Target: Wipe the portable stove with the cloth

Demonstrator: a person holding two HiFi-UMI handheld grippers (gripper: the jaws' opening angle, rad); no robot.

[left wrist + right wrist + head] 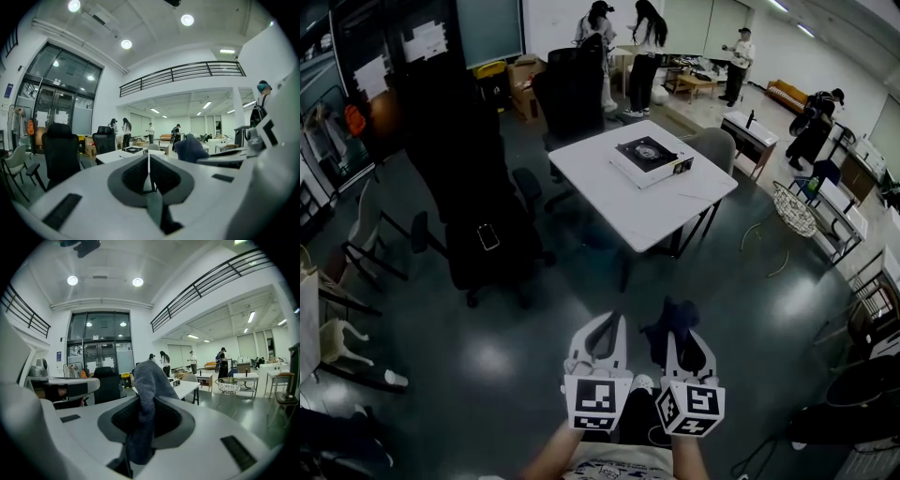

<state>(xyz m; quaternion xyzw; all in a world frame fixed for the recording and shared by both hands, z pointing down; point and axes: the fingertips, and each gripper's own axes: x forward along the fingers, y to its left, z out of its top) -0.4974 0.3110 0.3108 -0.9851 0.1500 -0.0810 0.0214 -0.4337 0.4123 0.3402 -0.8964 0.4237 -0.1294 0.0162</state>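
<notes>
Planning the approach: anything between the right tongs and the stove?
Head view: just floor, then table edge, between the right tongs holding the cloth and the stove. The chair sits off left.

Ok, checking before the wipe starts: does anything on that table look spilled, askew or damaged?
Nothing stands out. The portable stove lies flat on the white table, with no spill visible around it. The dark cloth is pinched in the right gripper.

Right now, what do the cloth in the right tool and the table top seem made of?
The cloth looks like soft grey-blue fabric, probably fleece or microfibre: fuzzy nap, limp folds. The table top looks like smooth white board, likely laminate: flat, even surface, faint sheen.
</notes>
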